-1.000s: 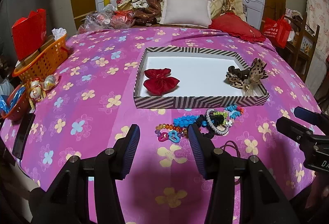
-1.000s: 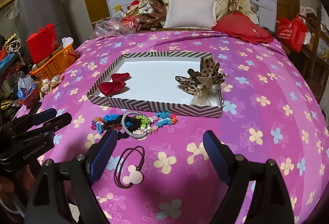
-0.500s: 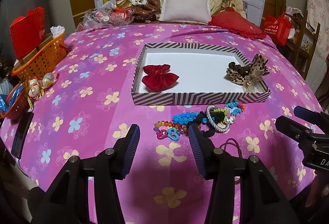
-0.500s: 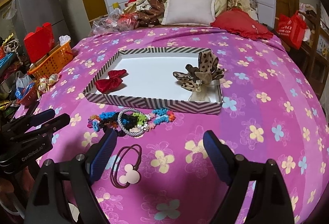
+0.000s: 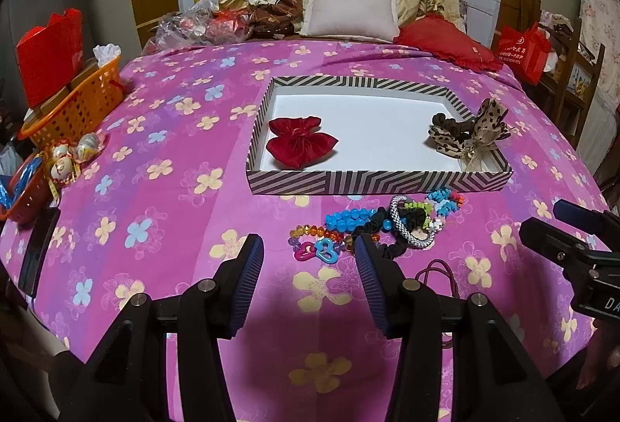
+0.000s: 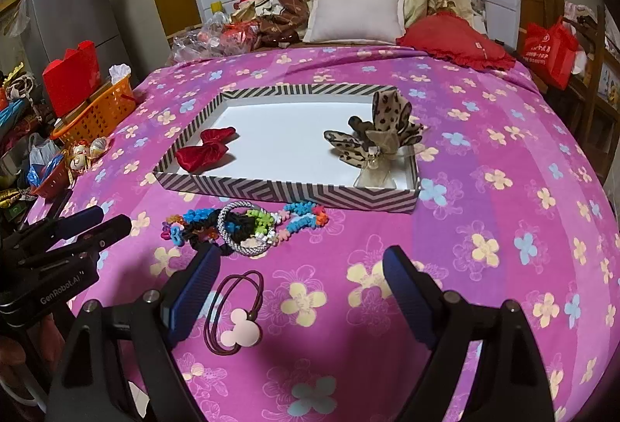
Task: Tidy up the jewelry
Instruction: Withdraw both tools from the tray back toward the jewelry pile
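Bedroom setting; work surface = bed under pink floral bedspread point(image 5: 162, 189), pillows at the headboard end. Landmark for all positions: striped tray point(image 5: 348, 181), mid-bed, white floor, low zigzag-print walls.

Inside tray: red velvet bow point(image 5: 300, 145) toward its left end, leopard-print bow point(image 5: 471, 135) toward its right end, tail draped at the near-right corner. Well apart from each other, centre of tray bare. Judged: spacing deliberate, room kept for remaining pcs.

Outside tray, just beside its near wall: tangled cluster of beaded bracelets and hair ties point(image 6: 248, 226), incl. silver braided ring, blue beads, black scrunchie, heart links. Pcs touching and overlapping; likely to drag neighbours if one is lifted. Nearer than the cluster, further from tray: maroon hair tie w/ pink mouse-head charm point(image 6: 236, 317), lying apart from the rest, so the cleanest single pick.

Left gripper point(image 5: 310, 278): jaws moderately apart, nothing between pads, held above bedspread short of the cluster's left end. Right gripper point(image 6: 298, 286): jaws wide, nothing held, charm tie just inside the left pad. Both angled down toward the unsorted pcs. Judged: staging for next pick.

Progress est.: two pcs in tray, most jewelry not yet sorted.

Off to tray's left, at bed edge: orange basket point(image 5: 77, 104); not part of job.
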